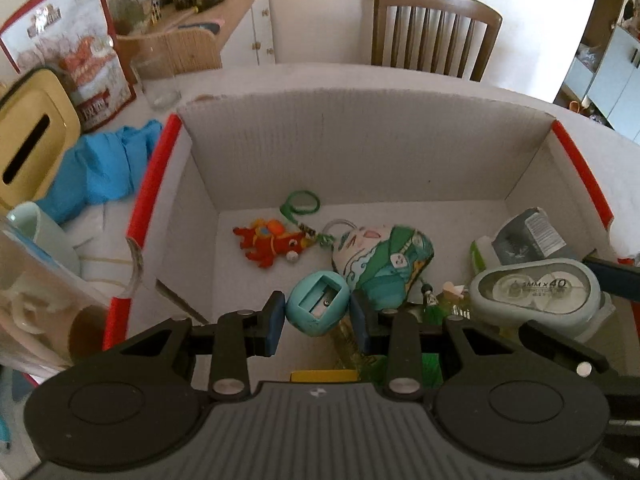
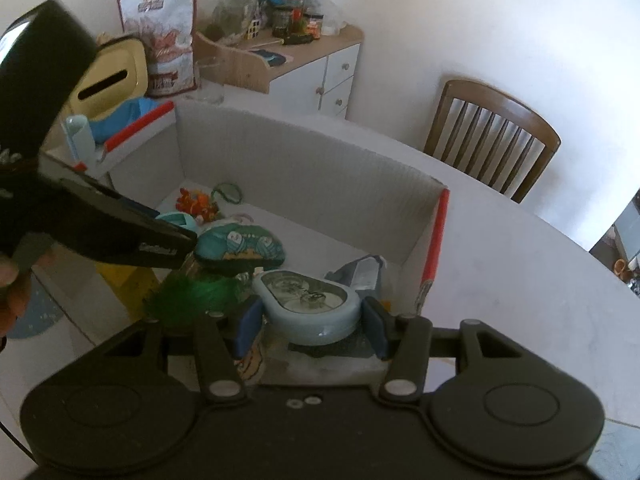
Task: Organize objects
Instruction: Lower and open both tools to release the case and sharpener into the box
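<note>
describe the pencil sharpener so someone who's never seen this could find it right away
Find the white cardboard box with red-edged flaps on the table. Over its near edge, the left gripper is shut on a small teal egg-shaped sharpener. Unlike the painted pouch beside it, it is plain, with a rectangular recess showing a blade and screw.

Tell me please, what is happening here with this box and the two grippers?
A person is sorting small things into an open cardboard box on a table. The left gripper is shut on a teal pencil sharpener and holds it over the box. The right gripper is shut on a correction tape dispenser. A red plush keychain and a painted pouch already lie inside.
</note>
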`<state>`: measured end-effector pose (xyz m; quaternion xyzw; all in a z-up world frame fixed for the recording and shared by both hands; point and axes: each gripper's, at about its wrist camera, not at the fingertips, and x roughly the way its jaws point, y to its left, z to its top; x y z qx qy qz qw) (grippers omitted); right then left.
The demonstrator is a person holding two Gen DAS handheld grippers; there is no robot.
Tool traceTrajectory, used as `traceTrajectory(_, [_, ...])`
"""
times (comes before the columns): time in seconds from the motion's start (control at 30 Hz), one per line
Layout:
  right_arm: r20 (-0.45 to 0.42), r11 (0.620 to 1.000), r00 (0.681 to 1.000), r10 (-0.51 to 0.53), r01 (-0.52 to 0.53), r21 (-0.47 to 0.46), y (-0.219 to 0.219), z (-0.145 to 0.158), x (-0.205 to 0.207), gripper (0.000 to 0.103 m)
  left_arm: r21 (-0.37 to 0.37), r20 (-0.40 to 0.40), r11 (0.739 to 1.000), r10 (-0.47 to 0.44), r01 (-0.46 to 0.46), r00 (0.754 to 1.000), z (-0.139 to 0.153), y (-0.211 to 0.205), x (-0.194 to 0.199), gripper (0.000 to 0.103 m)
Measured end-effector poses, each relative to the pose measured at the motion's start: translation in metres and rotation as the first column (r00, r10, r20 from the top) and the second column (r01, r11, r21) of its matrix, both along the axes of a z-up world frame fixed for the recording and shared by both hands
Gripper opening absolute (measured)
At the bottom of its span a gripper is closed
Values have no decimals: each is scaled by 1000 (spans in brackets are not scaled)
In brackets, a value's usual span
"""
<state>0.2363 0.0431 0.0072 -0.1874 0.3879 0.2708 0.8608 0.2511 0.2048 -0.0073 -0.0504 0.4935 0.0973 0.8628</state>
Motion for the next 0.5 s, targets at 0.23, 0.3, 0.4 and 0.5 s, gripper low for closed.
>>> traceTrajectory(0.23, [-15,1000,1000,21,-21,-3,1,-2,0,54,-21,-24,1000,-1,0,1000,-6,2,1,34])
traceTrajectory(0.3, [-19,1000,999,26,-26,3,1,-1,1,55,-18,-25,1000,-4,4,1000,-5,0,1,34])
traceTrajectory(0.4, [-20,999,999,34,-34,15,-1,1,-1,57,-20,-19,1000,-9,9,1000,-4,-2,-1,39])
traceTrajectory(0.5, [-19,999,999,34,-34,31,-3,5,-3,58,-17,-5,1000,-9,9,1000,0,-4,-4,50])
